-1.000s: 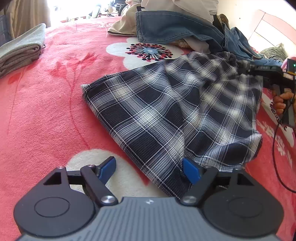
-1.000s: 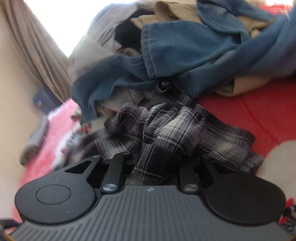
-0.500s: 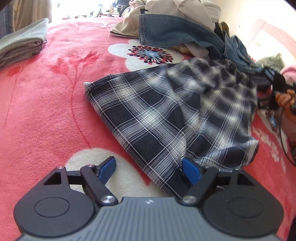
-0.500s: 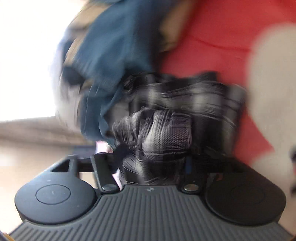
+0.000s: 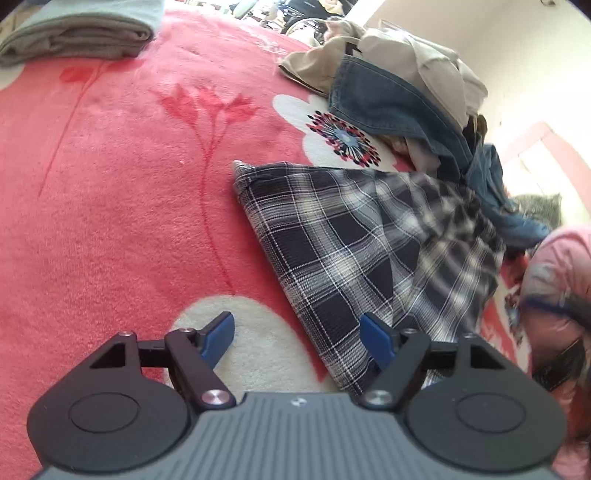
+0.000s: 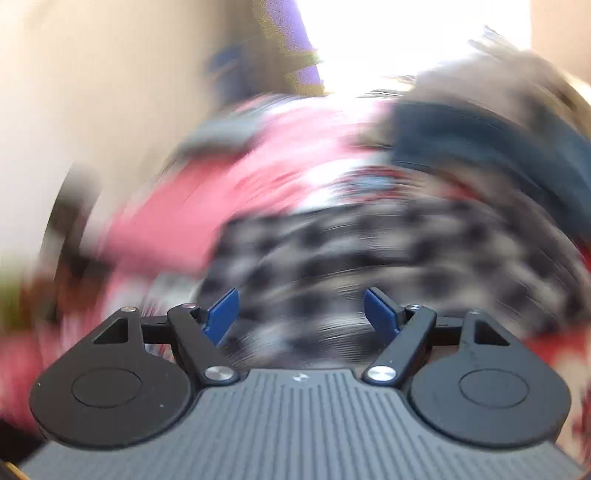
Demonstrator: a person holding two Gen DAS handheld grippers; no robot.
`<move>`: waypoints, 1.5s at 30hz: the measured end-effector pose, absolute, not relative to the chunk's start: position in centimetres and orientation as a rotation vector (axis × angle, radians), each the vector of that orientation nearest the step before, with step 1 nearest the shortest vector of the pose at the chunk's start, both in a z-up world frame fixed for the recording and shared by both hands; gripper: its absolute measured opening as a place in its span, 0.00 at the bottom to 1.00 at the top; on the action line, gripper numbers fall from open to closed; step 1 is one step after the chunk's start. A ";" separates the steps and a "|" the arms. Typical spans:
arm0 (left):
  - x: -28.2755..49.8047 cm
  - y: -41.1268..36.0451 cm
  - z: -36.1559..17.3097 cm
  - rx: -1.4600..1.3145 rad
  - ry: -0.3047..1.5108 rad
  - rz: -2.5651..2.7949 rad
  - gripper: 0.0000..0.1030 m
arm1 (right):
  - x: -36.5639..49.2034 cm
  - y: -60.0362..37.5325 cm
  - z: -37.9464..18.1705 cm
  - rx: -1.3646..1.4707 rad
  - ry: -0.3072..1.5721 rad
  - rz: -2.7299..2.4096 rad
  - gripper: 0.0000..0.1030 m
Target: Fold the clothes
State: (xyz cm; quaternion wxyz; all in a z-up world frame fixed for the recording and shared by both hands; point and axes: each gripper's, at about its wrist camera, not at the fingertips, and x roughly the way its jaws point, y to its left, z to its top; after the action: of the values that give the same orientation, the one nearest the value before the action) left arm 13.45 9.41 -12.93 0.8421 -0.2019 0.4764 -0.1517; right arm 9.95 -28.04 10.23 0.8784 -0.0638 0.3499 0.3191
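Note:
A dark blue and white plaid garment [image 5: 354, 243] lies spread on the red flowered blanket [image 5: 110, 184], its near corner reaching my left gripper. My left gripper [image 5: 297, 338] is open and empty, low over the blanket, with its right pad at the plaid cloth's near edge. My right gripper [image 6: 301, 314] is open and empty. Its view is heavily blurred, with the plaid garment [image 6: 369, 251] in front of it.
A pile of unfolded clothes with blue jeans [image 5: 388, 110] and beige cloth [image 5: 413, 62] lies at the far right. A folded grey-green garment [image 5: 81, 33] sits at the far left. A person in pink [image 5: 554, 314] is at the right edge.
My right gripper has let go of the bunched plaid cloth and opened, swinging fast. The lifted far side of the plaid garment has dropped. My left gripper stayed open and turned left.

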 end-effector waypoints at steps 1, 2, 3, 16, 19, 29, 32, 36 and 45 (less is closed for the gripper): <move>13.4 9.5 -13.0 -0.432 1.005 -0.319 0.72 | 8.8 -25.0 9.6 -0.232 0.721 0.726 0.73; 13.2 9.5 -13.0 -0.433 1.006 -0.318 0.71 | 7.9 -22.9 8.6 -0.297 0.713 0.759 0.73; 13.1 9.5 -13.0 -0.432 1.007 -0.318 0.71 | 7.2 -21.2 7.6 -0.357 0.701 0.767 0.74; 14.8 9.7 -13.8 -0.440 0.978 -0.310 0.66 | 3.7 -16.8 2.3 -0.760 0.584 0.569 0.50; 16.1 9.2 -14.2 -0.431 0.949 -0.300 0.66 | 3.3 -16.5 1.8 -0.820 0.528 0.532 0.50; 18.8 8.9 -15.1 -0.469 0.914 -0.236 0.08 | 2.7 -15.4 0.4 -0.986 0.441 0.484 0.11; 18.6 9.6 -15.3 -0.557 0.905 -0.222 0.06 | 2.6 -15.6 1.6 -0.923 0.475 0.479 0.08; 17.5 10.9 -14.6 -0.614 0.871 -0.220 0.04 | 2.2 -16.0 3.8 -0.796 0.530 0.512 0.07; 10.9 17.0 -9.5 -0.506 0.830 -0.217 0.04 | -1.1 -14.4 7.8 -0.533 0.602 0.701 0.07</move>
State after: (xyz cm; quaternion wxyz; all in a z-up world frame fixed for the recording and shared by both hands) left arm 10.90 17.00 -9.54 0.8785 -0.2427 0.3981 -0.1041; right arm -1.11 -14.36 7.80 0.8612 -0.2539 0.2871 0.3339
